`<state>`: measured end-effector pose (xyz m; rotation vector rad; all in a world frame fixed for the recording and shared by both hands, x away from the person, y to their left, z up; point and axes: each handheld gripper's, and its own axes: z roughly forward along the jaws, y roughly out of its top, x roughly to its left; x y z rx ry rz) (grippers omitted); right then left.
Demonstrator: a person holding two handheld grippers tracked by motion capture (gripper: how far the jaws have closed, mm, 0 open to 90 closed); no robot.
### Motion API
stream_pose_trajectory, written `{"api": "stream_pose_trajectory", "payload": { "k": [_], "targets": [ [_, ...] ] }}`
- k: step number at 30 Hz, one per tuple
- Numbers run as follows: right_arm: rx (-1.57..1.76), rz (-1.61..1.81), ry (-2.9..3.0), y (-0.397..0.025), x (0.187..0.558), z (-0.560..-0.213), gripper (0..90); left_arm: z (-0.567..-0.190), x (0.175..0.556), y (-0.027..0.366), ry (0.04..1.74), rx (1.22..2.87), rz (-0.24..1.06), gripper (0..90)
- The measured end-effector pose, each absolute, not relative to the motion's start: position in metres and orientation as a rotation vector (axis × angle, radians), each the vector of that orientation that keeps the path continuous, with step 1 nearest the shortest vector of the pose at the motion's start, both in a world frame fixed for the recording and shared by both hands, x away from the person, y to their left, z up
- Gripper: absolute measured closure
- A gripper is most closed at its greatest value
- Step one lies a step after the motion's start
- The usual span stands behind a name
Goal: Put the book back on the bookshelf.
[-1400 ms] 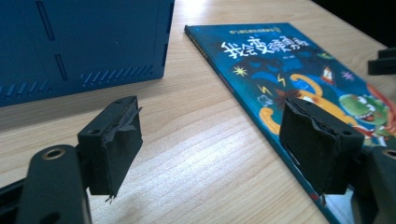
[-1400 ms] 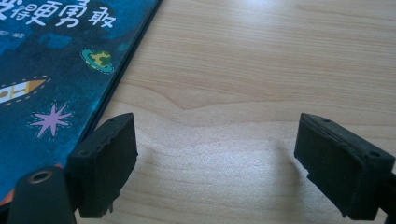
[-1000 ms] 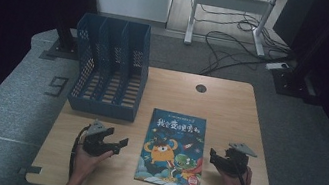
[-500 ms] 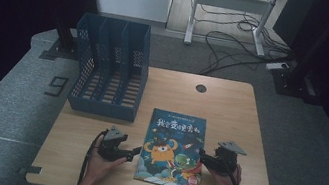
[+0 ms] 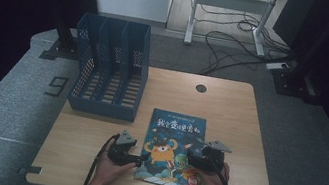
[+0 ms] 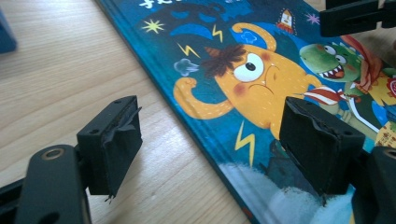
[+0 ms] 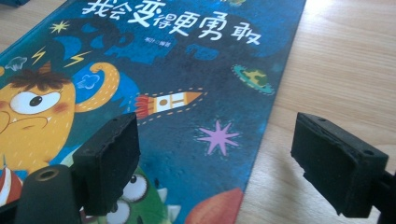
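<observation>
The fingers (image 6: 112, 140) of the left gripper (image 5: 127, 155) stood wide apart, one over bare wood and the other over the cover, straddling the left long edge of the picture book (image 5: 172, 149). That placing looked meant to get a finger on each side of the edge before closing. The right gripper (image 5: 197, 158) sat at the book's lower right, its fingers (image 7: 109, 161) also spread and gripping nothing, one above the cover and one above the wood past the right edge.

The book lay flat and face up on the surface (image 5: 230, 108), toward six o'clock, close to the person's hands. The blue file rack (image 5: 107, 75) stood at about ten o'clock from it, well apart, its slots open to the top; a likely place for the book, judging by the layout. Working from both long edges probably served to lift a thin, flat cover off the wood.
</observation>
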<state>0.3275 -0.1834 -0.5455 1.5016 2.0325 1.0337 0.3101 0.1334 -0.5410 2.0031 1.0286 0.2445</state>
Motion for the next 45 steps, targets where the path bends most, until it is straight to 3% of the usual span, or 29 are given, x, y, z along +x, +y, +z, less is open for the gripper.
{"api": "stream_pose_trajectory", "payload": {
  "k": [23, 45],
  "targets": [
    [1.592, 1.106, 2.061, -0.179, 0.330, -0.549, 13.9, -0.547, 0.311, 0.107, 1.013, 2.075, 0.235, 20.5],
    [1.760, 1.401, 1.992, -0.202, 0.332, -0.533, 21.1, -0.548, 0.313, 0.109, 1.035, 2.072, 0.226, 20.1]
  ]
}}
